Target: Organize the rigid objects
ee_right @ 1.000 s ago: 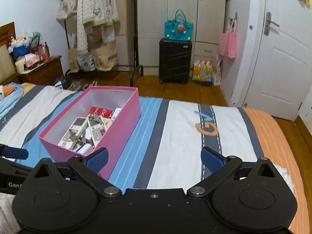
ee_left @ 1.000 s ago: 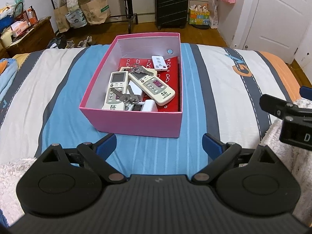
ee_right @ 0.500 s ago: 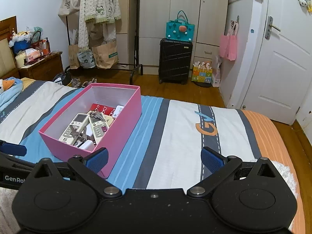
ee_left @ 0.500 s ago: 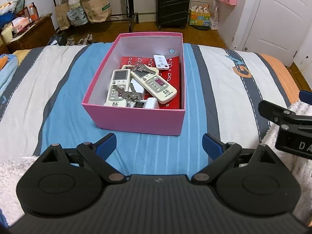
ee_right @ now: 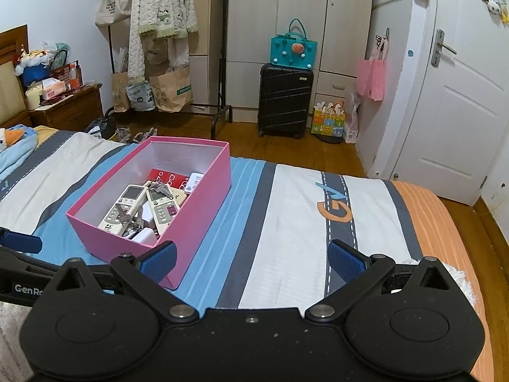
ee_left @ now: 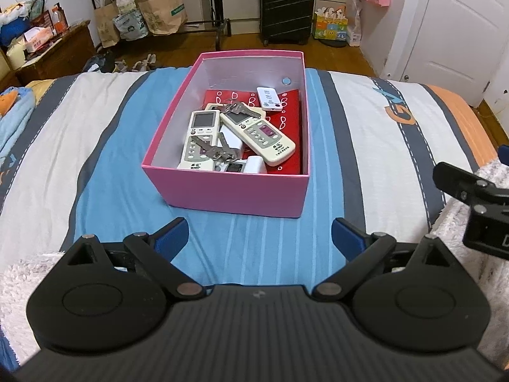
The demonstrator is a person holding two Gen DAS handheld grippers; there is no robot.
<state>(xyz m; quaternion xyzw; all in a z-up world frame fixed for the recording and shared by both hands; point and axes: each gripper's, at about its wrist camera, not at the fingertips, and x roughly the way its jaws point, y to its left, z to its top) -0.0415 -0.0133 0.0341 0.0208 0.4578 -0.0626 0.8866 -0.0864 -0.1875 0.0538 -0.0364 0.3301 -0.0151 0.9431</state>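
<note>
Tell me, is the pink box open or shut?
Open. The pink box has no lid on it, and the remotes and keys inside show from above.

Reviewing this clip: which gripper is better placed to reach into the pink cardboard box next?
Probably the left gripper: it is open and faces the pink cardboard box head-on. The right gripper, also open, has the box off to its left.
</note>
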